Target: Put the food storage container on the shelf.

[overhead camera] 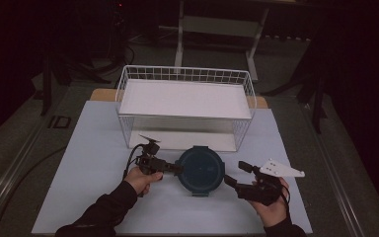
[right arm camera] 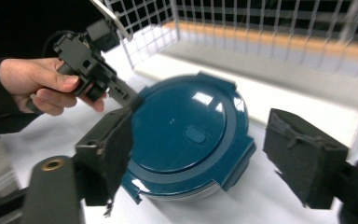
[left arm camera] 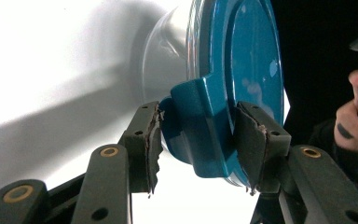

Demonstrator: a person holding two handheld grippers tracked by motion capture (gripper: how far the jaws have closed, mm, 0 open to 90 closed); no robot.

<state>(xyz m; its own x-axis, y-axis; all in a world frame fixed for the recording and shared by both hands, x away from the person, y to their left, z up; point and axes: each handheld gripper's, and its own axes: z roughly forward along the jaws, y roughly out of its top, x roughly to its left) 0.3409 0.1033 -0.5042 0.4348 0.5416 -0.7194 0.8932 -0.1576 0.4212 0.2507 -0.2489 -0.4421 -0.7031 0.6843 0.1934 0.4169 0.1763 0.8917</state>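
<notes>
On the table (overhead camera: pixel 79 163), in front of the basket: a round container with a blue lid (overhead camera: pixel 200 170) is being kept, standing upright between the two grippers.
Container position: it is being seen just before the white wire basket (overhead camera: pixel 185 106), near the front opening of it, on the pale table surface.
Left hand (overhead camera: pixel 139 178): it is being held low at the left of the container, the sleeve (overhead camera: pixel 103 212) coming from the bottom edge, the fingers wrapped around the gripper body.
Left gripper (left arm camera: pixel 198 135): it is being pointed level toward the container; the jaws are being pressed on a latch tab (left arm camera: pixel 200 121) of the lid, one pad at each side of it.
Right hand (overhead camera: pixel 271 205): it is being held at the right of the container, palm under the gripper, a little apart from the lid.
Right gripper (right arm camera: pixel 198 154): it is being aimed at the container from the side and above; the jaws are being held apart, the pads not touching the lid.
</notes>
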